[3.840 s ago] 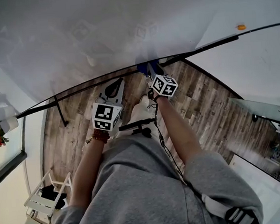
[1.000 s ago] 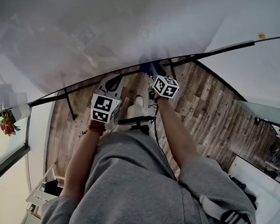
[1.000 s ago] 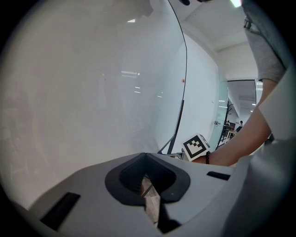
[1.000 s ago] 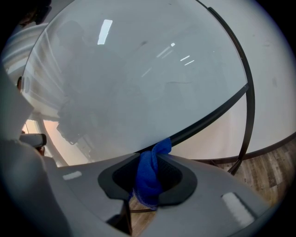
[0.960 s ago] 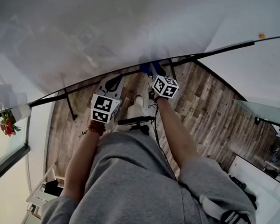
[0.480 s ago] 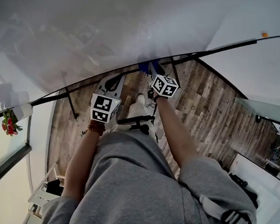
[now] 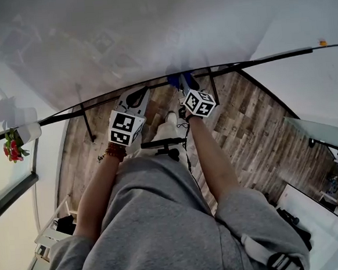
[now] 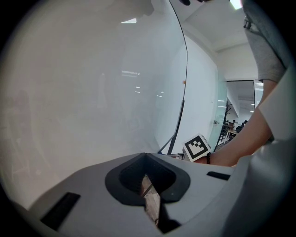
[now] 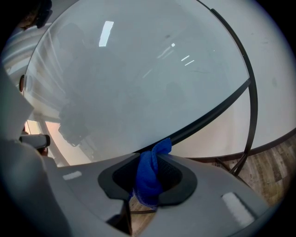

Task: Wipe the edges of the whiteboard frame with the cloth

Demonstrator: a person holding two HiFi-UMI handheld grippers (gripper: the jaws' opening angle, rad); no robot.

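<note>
The whiteboard's black bottom frame edge (image 7: 256,61) curves across the head view, and also crosses the right gripper view (image 9: 208,116). My right gripper (image 7: 182,81) is shut on a blue cloth (image 7: 174,80) that presses against that edge. The right gripper view shows the cloth (image 9: 149,178) bunched between the jaws, its tip touching the frame. My left gripper (image 7: 136,98) hangs just left of it below the frame, shut with nothing in it. In the left gripper view its jaws (image 8: 149,196) leave only a thin slit, and the board's side frame (image 8: 181,111) runs upward.
A black stand leg (image 7: 86,123) drops from the frame at left. A pot of red flowers (image 7: 11,148) sits at the far left. A white rack (image 7: 49,246) stands lower left, a glass desk (image 7: 320,134) at right. An orange magnet (image 7: 323,42) clings near the frame's right end.
Over the last seconds the right gripper with the cloth has slid slightly left along the bottom frame edge, the left gripper keeping beside it. Both grips are unchanged.
</note>
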